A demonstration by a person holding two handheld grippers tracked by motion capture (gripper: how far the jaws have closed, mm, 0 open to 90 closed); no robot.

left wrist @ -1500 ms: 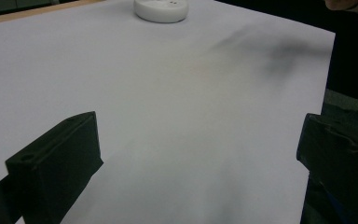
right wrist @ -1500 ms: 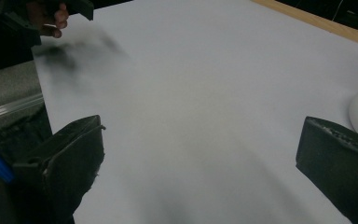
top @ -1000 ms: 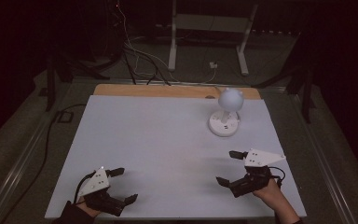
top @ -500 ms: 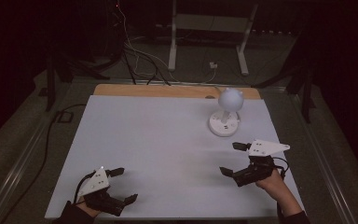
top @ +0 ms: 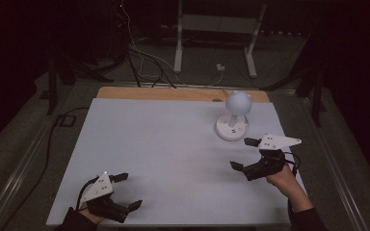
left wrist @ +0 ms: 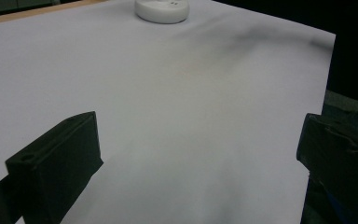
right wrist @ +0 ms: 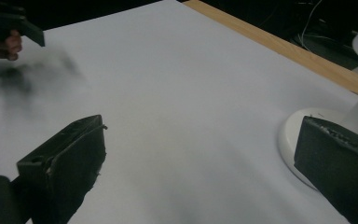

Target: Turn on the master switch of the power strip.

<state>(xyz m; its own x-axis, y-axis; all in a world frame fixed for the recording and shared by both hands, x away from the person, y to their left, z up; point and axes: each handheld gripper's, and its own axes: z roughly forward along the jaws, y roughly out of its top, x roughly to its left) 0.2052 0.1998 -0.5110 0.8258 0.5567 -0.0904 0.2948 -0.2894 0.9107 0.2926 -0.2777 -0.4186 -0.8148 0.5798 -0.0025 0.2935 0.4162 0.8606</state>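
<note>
A dim room: grey floor [top: 24, 144] strewn with cables [top: 139, 57], white stand legs [top: 178, 43] behind the white-topped table [top: 149, 144].

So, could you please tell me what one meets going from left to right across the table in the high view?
Left tongs → bare white table sheet → white lamp → right tongs.

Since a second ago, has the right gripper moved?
Yes. The right gripper has gone up the white table sheet toward the small white round-based lamp; the gap between them is narrower now.
</note>
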